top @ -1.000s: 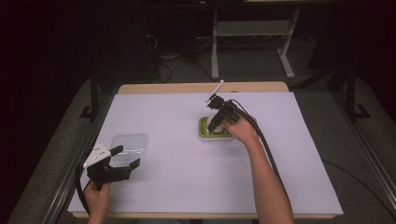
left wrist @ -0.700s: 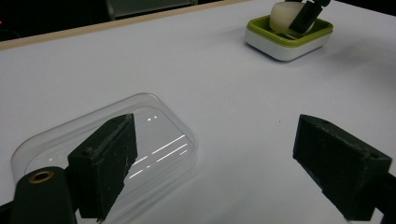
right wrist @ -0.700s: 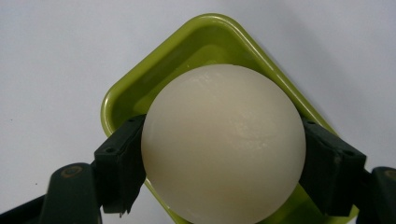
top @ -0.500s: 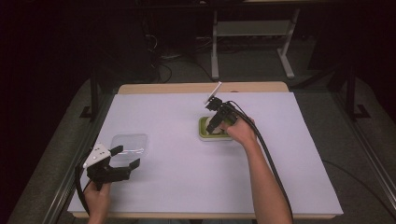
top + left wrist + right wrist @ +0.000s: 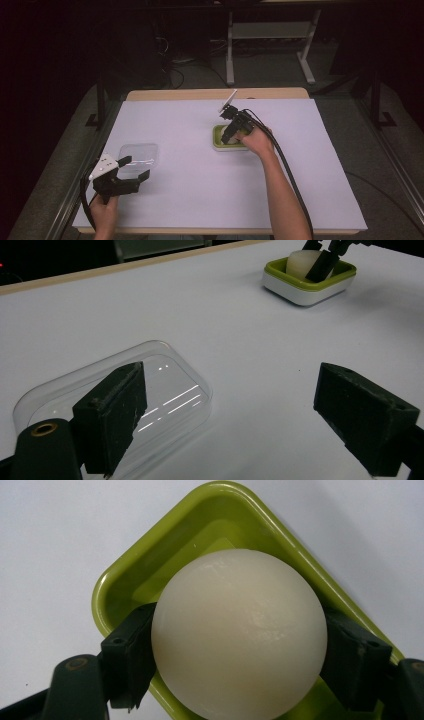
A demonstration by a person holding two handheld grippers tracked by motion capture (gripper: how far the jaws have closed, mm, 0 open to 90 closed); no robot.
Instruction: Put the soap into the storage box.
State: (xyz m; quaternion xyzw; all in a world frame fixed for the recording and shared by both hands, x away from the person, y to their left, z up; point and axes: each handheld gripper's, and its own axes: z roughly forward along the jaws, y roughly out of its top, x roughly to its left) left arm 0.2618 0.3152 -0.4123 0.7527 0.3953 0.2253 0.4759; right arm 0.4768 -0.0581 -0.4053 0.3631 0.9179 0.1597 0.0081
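Note:
A cream-white ball (image 5: 240,635) lies in a lime-green dish with a white base (image 5: 165,555), right of the table's middle. My right gripper (image 5: 242,652) reaches down into the dish, and its two black jaws press on the ball's left and right sides. From above, the right gripper (image 5: 229,134) covers most of the ball (image 5: 232,140) and dish (image 5: 217,144). My left gripper (image 5: 135,167) is near the front left and stands open, holding nothing. One of its jaws hangs over a clear plastic lid (image 5: 165,385) lying flat on the table. The dish (image 5: 300,290) shows farther off in the left gripper view.
White paper (image 5: 200,195) covers the tabletop, with a wooden edge (image 5: 200,94) at the back. The right gripper's black cable (image 5: 287,170) trails along the person's forearm. Metal stand legs (image 5: 270,35) rise behind the table on a dark floor.
The right gripper has settled slightly lower around the ball in the dish. The left gripper and the clear lid have not moved.

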